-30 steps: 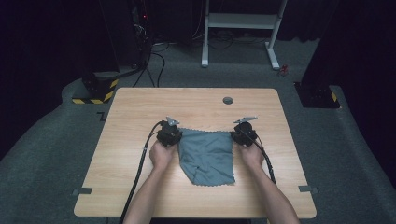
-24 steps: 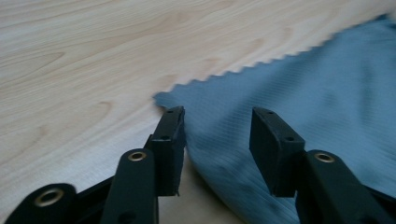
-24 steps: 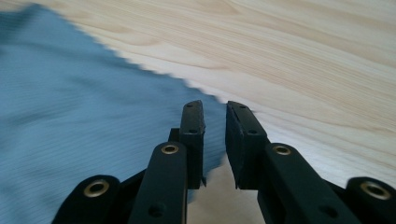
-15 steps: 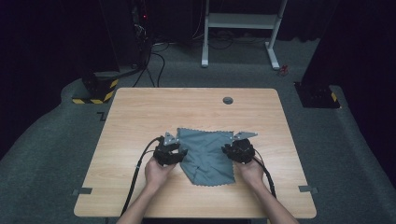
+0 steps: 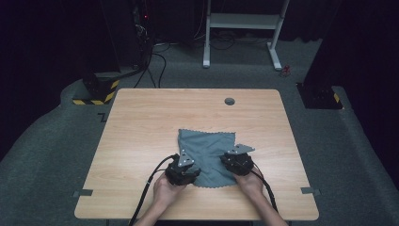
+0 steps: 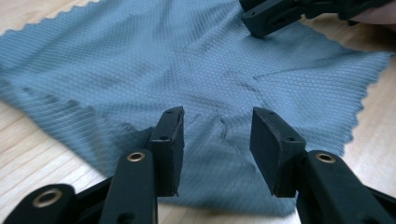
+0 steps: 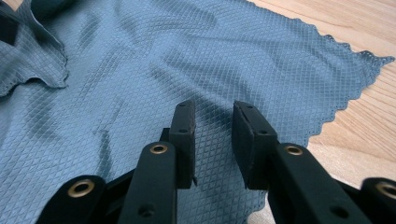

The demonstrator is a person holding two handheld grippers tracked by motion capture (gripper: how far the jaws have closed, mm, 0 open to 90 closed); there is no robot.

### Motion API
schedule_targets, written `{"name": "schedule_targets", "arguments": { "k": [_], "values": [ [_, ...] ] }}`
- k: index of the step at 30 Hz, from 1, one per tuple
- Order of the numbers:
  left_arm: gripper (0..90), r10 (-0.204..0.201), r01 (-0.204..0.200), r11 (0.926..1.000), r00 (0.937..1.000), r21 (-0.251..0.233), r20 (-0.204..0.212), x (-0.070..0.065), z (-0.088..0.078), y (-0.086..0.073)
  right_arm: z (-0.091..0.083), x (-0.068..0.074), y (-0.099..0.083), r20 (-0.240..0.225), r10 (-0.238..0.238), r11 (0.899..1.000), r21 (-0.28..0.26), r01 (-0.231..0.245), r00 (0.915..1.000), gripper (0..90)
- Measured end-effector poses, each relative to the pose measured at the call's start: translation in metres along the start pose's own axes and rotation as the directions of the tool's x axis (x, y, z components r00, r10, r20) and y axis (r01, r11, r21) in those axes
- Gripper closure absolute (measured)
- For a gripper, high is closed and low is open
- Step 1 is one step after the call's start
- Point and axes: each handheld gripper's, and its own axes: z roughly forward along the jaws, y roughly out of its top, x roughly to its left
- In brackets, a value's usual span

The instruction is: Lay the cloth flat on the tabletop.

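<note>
High view: the cloth lies flat at lower centre of the table. Your left gripper and right gripper sit at its near corners.

Left gripper view: your jaws stand apart over the cloth, gripping nothing.

Right gripper view: your jaws have just been opening; the cloth lies beneath, unpinched.

Dim room — grey carpet, white desk frame, dark curtains behind — light wooden table.
</note>
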Motion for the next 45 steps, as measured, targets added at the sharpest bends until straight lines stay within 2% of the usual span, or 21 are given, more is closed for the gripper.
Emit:
{"name": "schedule_targets", "arguments": {
  "k": [4,5,6,9,11,16,19,20,24,27,30,33,36,37,40,43,45],
  "values": [
    [57.2,0.023,-0.022,0.9992,0.9993,0.032,-0.029,-0.005,0.011,0.002,0.0,-0.001,0.0,0.003,0.003,1.0,-0.001,-0.003,1.0,67.4],
    [60.3,0.032,-0.031,0.9985,0.999,0.045,-0.029,-0.006,0.013,0.002,0.0,-0.001,0.0,0.003,0.006,1.0,-0.001,-0.006,1.0,66.8],
    [67.7,0.038,-0.036,0.9982,0.9987,0.048,-0.033,-0.006,0.014,0.002,0.0,-0.001,0.0,0.003,0.007,1.0,-0.002,-0.007,1.0,66.1],
    [82.8,0.03,-0.029,0.999,0.9992,0.033,-0.028,-0.005,0.01,0.002,0.0,-0.001,0.0,0.002,0.01,1.0,0.0,-0.01,0.9999,65.5],
    [87.7,0.031,-0.03,0.9993,0.9991,0.023,-0.029,-0.005,0.005,0.0,0.0,-0.001,0.0,0.002,0.01,1.0,0.0,-0.01,0.9999,65.5],
    [88.3,0.015,-0.015,0.9999,0.9989,-0.003,-0.044,-0.002,-0.012,-0.01,0.0,0.0,0.0,0.003,0.01,1.0,0.0,-0.01,1.0,65.5],
    [88.3,-0.002,0.001,0.9998,0.9978,-0.019,-0.066,-0.001,-0.025,-0.022,0.0,0.0,0.0,0.002,0.01,1.0,-0.001,-0.01,0.9999,65.5],
    [88.1,-0.006,0.005,0.9998,0.9977,-0.02,-0.067,0.0,-0.027,-0.024,0.0,0.0,0.0,0.003,0.009,1.0,0.0,-0.009,1.0,65.5],
    [87.0,-0.07,0.068,0.9972,0.9939,-0.031,-0.084,0.007,-0.042,-0.046,0.0,0.0,0.0,0.003,0.009,1.0,-0.001,-0.009,1.0,65.5],
    [86.8,-0.095,0.092,0.9952,0.991,-0.035,-0.095,0.009,-0.05,-0.056,0.0,0.0,0.0,0.002,0.01,1.0,-0.001,-0.01,0.9999,65.5],
    [85.8,-0.093,0.091,0.9955,0.9902,-0.027,-0.104,0.007,-0.055,-0.063,0.0,0.0,0.0,0.003,0.009,1.0,-0.001,-0.009,1.0,65.5],
    [83.7,-0.081,0.081,0.9967,0.988,-0.009,-0.132,0.004,-0.058,-0.07,0.0,0.0,0.0,0.003,0.008,1.0,-0.001,-0.008,1.0,65.5],
    [77.6,-0.106,0.103,0.9942,0.9844,-0.032,-0.14,0.005,-0.064,-0.072,0.0,0.0,0.0,0.003,0.007,1.0,-0.001,-0.007,1.0,65.5],
    [74.5,-0.123,0.116,0.9916,0.9808,-0.057,-0.151,0.007,-0.068,-0.072,0.0,0.0,0.0,0.003,0.006,1.0,-0.001,-0.006,1.0,65.5],
    [61.8,-0.16,0.147,0.9849,0.9735,-0.092,-0.163,0.012,-0.073,-0.069,0.0,0.0,0.0,0.003,0.007,1.0,-0.002,-0.007,1.0,65.5],
    [52.5,-0.182,0.169,0.9812,0.9711,-0.094,-0.155,0.019,-0.072,-0.065,0.0,0.0,0.0,0.005,0.005,1.0,-0.001,-0.005,1.0,65.2],
    [51.2,-0.164,0.15,0.9843,0.9728,-0.092,-0.164,0.02,-0.068,-0.062,0.0,0.0,0.0,0.004,0.007,1.0,-0.001,-0.007,1.0,65.2]
  ]
}}
